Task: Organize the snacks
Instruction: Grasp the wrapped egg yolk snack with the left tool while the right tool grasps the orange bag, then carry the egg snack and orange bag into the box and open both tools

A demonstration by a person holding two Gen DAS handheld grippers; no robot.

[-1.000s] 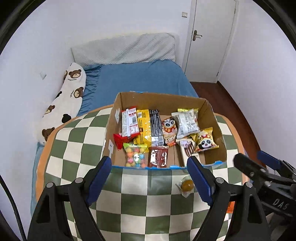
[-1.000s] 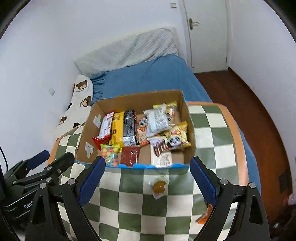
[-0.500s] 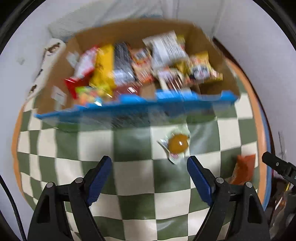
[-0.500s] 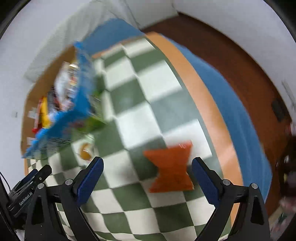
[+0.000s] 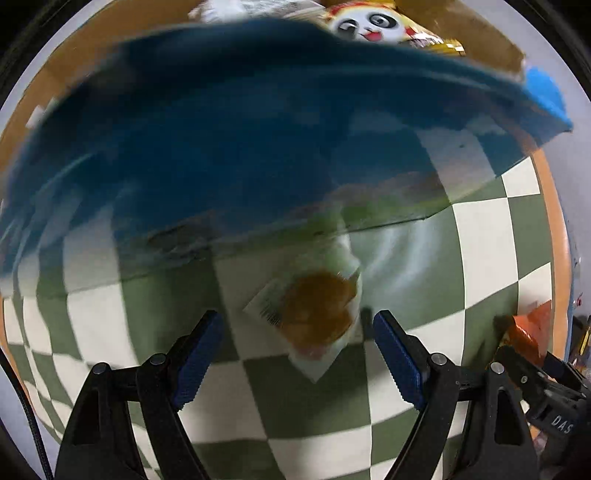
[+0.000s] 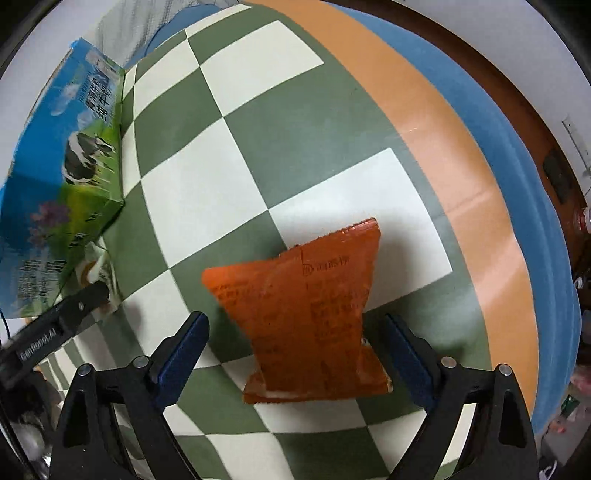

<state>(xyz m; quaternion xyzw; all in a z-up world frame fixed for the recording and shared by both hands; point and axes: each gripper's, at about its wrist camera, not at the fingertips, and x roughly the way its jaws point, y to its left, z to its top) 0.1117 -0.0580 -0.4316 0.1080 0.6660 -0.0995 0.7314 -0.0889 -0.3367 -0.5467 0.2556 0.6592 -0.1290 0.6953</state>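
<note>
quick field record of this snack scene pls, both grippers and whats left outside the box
left gripper: open, straddling the clear-wrapped brown snack on the checkered cloth
right gripper: open, either side of the orange packet, not closed on it
box: cardboard with blue printed front, just beyond the brown snack
inside box: panda packet visible; rest blurred
outside box: brown snack, orange packet

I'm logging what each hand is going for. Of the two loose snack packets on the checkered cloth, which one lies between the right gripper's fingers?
The orange packet, flat between the open right gripper; the clear-wrapped brown pastry is at the left gripper.
</note>
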